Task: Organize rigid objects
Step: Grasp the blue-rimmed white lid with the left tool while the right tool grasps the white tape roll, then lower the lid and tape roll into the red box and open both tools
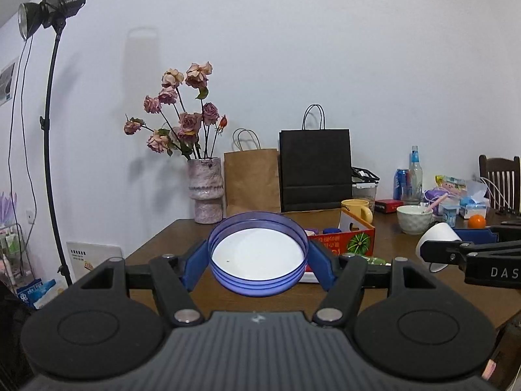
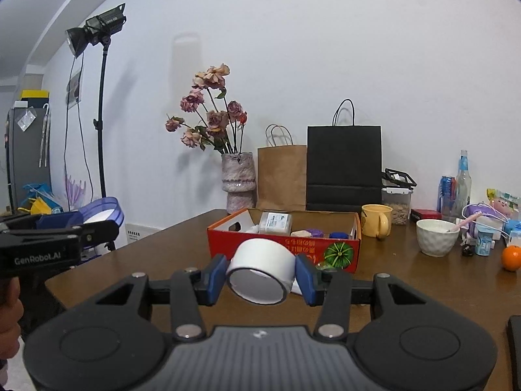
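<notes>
Behind my brown table (image 2: 423, 293) stands a white wall with a vase of dried roses (image 1: 205, 192). My left gripper (image 1: 258, 257) clamps a blue-rimmed lid (image 1: 258, 255) above the table's near edge. To its right, my right gripper (image 2: 260, 277) squeezes a white tape roll (image 2: 260, 270) just before the red cardboard box (image 2: 283, 244).

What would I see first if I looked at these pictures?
You'd spot the left gripper squeezing a round purple lid, and the right gripper squeezing a white roll of tape. Behind them, a red cardboard box sits on the brown table.
</notes>
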Tool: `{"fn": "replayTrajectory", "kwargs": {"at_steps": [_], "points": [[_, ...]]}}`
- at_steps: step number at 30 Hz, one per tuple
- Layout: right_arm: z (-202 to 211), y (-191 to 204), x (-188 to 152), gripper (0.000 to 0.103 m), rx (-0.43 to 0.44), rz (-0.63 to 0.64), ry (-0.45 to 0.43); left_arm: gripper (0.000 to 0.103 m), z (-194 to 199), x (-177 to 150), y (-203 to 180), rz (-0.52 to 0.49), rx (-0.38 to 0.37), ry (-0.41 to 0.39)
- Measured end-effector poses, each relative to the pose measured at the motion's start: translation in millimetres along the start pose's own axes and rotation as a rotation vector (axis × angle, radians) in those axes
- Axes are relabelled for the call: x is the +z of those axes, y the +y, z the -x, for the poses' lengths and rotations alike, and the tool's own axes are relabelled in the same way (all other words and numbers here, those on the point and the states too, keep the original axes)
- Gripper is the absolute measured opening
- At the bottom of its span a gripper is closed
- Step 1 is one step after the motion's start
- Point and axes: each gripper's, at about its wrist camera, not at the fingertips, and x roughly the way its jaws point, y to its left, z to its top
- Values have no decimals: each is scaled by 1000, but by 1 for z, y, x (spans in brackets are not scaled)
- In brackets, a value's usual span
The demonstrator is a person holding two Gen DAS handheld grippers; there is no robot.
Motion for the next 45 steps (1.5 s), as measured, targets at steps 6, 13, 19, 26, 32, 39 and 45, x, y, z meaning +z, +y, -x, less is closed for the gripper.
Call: {"fn": "replayTrajectory", "kwargs": {"at_steps": [6,13,19,26,32,39,45], "points": [[0,0,-5,46,3,-13,11,67,3,-2,1,1,-12,-3],[-24,-13,-3,46,-1,-38,36,67,-25,2,2,10,-18,31],[-82,-40,25,46,47,-45,43,67,-92,26,14,23,-58,35],[-205,-98,67,46,37,-70,152,67,-219,62,26,14,-109,123],[-315,-138,78,46,-11,-100,256,67,-341,65,24,46,-175,261],[-427,-172,74,46,-12,-205,426,67,-463,42,12,17,-161,434],[-456,-167,71,62,-36,-181,421,70,-493,18,6,-24,-108,488]]}}
